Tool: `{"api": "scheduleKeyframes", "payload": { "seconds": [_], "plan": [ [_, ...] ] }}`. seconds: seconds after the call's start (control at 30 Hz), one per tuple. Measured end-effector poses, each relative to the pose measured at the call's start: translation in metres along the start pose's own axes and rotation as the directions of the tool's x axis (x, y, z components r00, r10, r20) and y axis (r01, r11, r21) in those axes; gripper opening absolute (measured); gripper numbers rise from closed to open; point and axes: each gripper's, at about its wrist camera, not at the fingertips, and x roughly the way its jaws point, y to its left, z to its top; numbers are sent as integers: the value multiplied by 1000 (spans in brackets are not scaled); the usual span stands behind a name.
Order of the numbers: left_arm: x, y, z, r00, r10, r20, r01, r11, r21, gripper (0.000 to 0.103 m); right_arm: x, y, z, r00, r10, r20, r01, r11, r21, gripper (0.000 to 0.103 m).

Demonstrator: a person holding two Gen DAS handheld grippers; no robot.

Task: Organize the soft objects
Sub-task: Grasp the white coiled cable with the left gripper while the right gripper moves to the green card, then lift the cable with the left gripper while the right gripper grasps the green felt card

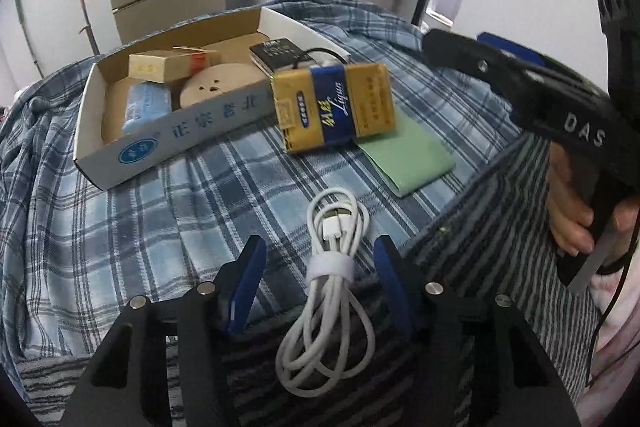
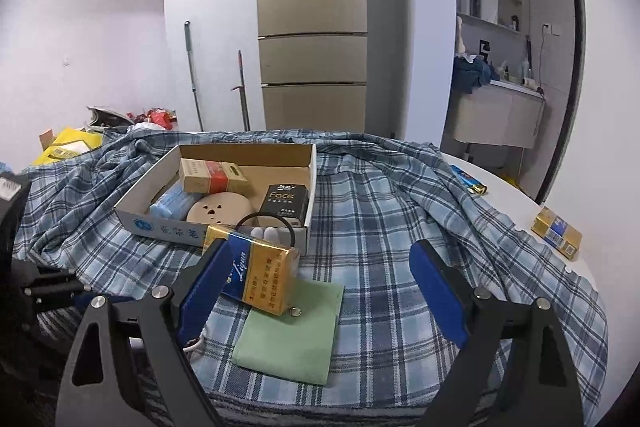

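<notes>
A coiled white cable (image 1: 328, 291) with a white strap lies on the plaid cloth between the fingers of my open left gripper (image 1: 320, 287). A yellow and blue pack (image 1: 334, 105) leans against the cardboard box (image 1: 176, 131), partly on a folded green cloth (image 1: 408, 159). My open right gripper (image 2: 324, 291) hovers over the green cloth (image 2: 292, 339) and the pack (image 2: 260, 271), holding nothing. The right gripper also shows in the left wrist view (image 1: 520, 67), held by a hand.
The box (image 2: 308, 183) holds a red and tan carton (image 2: 212, 177), a blue packet (image 2: 176, 205), a round tan disc (image 2: 220, 211) and a black Face pack (image 2: 286, 201). A black hair tie (image 2: 264, 223) hangs on its front. A second yellow pack (image 2: 556, 233) and a lighter (image 2: 468, 181) lie at right.
</notes>
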Motion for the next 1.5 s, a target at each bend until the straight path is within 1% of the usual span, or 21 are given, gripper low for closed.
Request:
{"api": "scheduleKeyframes", "payload": {
  "seconds": [0.03, 0.1, 0.17, 0.33, 0.43, 0.5, 0.53, 0.57, 0.63, 0.67, 0.73, 0.77, 0.9, 0.93, 1.0, 1.07, 1.13, 1.3, 1.37, 1.47, 1.5],
  "plan": [
    [1, -1, 0, 1000, -2, -5, 2, 1000, 4, 55, 1, 0, 0, 1000, -2, -3, 2, 1000, 1, 89],
    [4, -2, -1, 1000, -2, -22, 2, 1000, 10, 34, 2, -1, 0, 1000, -8, -6, 8, 1000, 5, 89],
    [4, -1, -2, 1000, -9, -30, 10, 1000, 12, 25, 2, -2, 0, 1000, -8, -10, 8, 1000, 10, 89],
    [-10, 1, 0, 998, 25, 58, -25, 1000, 1, 23, 6, -1, -1, 999, 8, -38, -8, 1000, 3, 89],
    [-29, 8, 2, 984, 68, 167, -63, 997, -33, 23, 8, 3, -2, 999, 5, -50, -6, 1000, -13, 89],
    [-46, 12, 2, 952, 134, 275, -120, 990, -68, 23, 10, 2, -2, 998, -4, -62, 3, 1000, -9, 89],
    [-51, 13, 2, 939, 157, 306, -140, 987, -77, 23, 12, 1, -2, 997, -11, -72, 11, 1000, 0, 89],
    [-58, 15, 0, 917, 184, 353, -161, 983, -93, 23, 15, -1, -3, 996, -15, -92, 16, 1000, 10, 89],
    [-68, 20, 0, 887, 204, 415, -169, 978, -119, 23, 24, -4, -5, 986, -23, -163, 27, 999, 24, 89],
    [-74, 23, -1, 865, 218, 451, -173, 975, -140, 23, 27, -5, -6, 980, -26, -198, 34, 999, 38, 89],
    [-81, 28, -1, 843, 223, 489, -163, 973, -163, 23, 33, -8, -6, 963, -24, -269, 44, 997, 67, 89],
    [-84, 30, -1, 833, 218, 509, -151, 974, -171, 23, 35, -8, -5, 953, -23, -301, 51, 995, 83, 89],
    [-87, 35, -1, 812, 249, 528, -169, 966, -197, 23, 42, -9, -4, 932, 22, -363, 44, 984, 172, 89],
    [-87, 35, -2, 808, 253, 532, -169, 965, -202, 23, 44, -8, -4, 925, 19, -381, 53, 982, 179, 89],
    [-91, 40, -4, 789, 288, 543, -189, 955, -230, 23, 47, -1, -7, 906, -5, -424, 83, 983, 164, 89],
    [-94, 43, -7, 778, 296, 553, -189, 951, -243, 23, 50, 9, -11, 896, -12, -444, 79, 988, 134, 89],
    [-94, 40, -7, 773, 306, 556, -198, 949, -247, 23, 54, 16, -15, 890, -30, -456, 85, 991, 101, 89],
    [-93, 31, -6, 772, 297, 563, -215, 954, -209, 23, 64, 18, -21, 880, -68, -470, 121, 989, 82, 89],
    [-91, 33, -5, 782, 276, 559, -197, 960, -199, 23, 69, 17, -23, 872, -67, -485, 122, 989, 84, 89],
    [-87, 42, -3, 804, 267, 531, -168, 959, -227, 23, 74, 15, -27, 861, -39, -508, 109, 988, 108, 87],
    [-86, 44, -3, 808, 266, 526, -165, 959, -232, 23, 75, 15, -27, 859, -32, -511, 103, 988, 111, 87]
  ]
}}
